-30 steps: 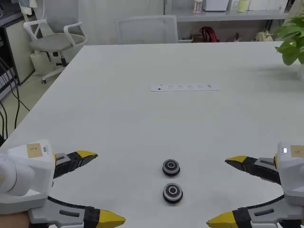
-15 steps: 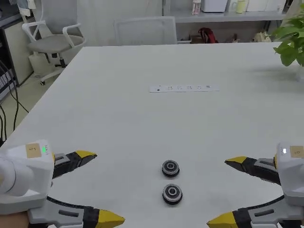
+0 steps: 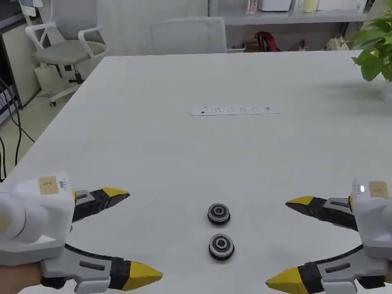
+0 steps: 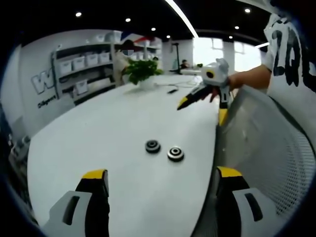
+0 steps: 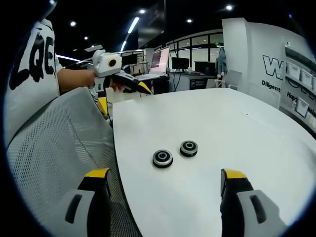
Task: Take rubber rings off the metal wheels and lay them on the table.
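Note:
Two small metal wheels with black rubber rings lie flat on the white table (image 3: 184,141), close to its near edge. One is the farther wheel (image 3: 218,213) (image 4: 152,146) (image 5: 188,148), the other the nearer wheel (image 3: 221,245) (image 4: 175,154) (image 5: 162,158). My left gripper (image 3: 141,236) (image 4: 160,173) (image 5: 123,98) hovers open to their left, its yellow-tipped jaws wide apart and holding nothing. To their right my right gripper (image 3: 278,242) (image 5: 165,173) (image 4: 201,110) is open too, facing the wheels. Neither gripper touches a wheel.
A white power strip (image 3: 236,110) lies mid-table. A green plant (image 3: 373,55) stands at the far right corner. Office chairs (image 3: 61,52) stand beyond the far edge. A mesh chair back (image 4: 261,148) (image 5: 59,143) sits right behind the near table edge.
The left gripper has edged slightly forward and inward. The wheels and the right gripper have stayed put, and the camera has shifted a little.

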Motion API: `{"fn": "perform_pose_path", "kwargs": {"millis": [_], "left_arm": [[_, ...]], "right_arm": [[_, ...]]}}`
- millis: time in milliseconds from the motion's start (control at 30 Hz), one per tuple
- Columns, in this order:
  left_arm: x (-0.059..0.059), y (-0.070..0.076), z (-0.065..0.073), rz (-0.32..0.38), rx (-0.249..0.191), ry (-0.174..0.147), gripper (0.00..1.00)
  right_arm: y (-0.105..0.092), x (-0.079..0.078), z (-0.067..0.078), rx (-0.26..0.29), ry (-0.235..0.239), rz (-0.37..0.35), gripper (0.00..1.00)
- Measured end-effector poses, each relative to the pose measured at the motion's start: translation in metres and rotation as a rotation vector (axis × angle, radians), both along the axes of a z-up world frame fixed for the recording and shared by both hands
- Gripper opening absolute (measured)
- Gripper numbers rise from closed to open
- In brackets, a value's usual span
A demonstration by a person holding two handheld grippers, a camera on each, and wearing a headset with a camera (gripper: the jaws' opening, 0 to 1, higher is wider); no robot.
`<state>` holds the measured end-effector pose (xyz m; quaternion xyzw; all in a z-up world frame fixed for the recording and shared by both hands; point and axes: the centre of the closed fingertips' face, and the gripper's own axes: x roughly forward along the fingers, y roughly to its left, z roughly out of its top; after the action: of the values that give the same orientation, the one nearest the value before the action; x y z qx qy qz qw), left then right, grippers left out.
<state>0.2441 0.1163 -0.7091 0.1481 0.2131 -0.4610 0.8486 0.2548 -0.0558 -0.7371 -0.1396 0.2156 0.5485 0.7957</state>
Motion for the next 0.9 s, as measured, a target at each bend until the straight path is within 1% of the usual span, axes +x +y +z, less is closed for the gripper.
{"fn": "perform_pose_path", "kwargs": {"millis": [67, 267, 367, 500, 600, 767, 900], "left_arm": [[0.001, -0.003, -0.001, -0.014, 0.013, -0.004, 0.9], [0.006, -0.009, -0.003, -0.033, 0.015, -0.004, 0.88], [0.009, -0.01, -0.005, -0.043, 0.019, -0.008, 0.86], [0.014, -0.009, -0.007, -0.044, 0.017, -0.002, 0.84], [0.015, -0.01, -0.008, -0.048, 0.022, -0.005, 0.83], [0.019, -0.013, -0.01, -0.063, 0.034, -0.008, 0.81], [0.022, -0.019, -0.009, -0.077, 0.03, -0.008, 0.78]], "right_arm": [[0.0, 0.001, 0.0, -0.004, -0.007, 0.007, 0.87], [0.0, 0.006, -0.004, -0.018, -0.007, 0.016, 0.85], [0.0, 0.011, -0.004, -0.015, -0.008, 0.015, 0.84], [-0.001, 0.017, -0.009, -0.031, -0.013, 0.022, 0.81], [0.0, 0.02, -0.01, -0.034, -0.013, 0.027, 0.79], [0.006, 0.02, -0.014, -0.054, -0.015, 0.06, 0.76], [0.011, 0.021, -0.016, -0.066, -0.018, 0.086, 0.71]]}}
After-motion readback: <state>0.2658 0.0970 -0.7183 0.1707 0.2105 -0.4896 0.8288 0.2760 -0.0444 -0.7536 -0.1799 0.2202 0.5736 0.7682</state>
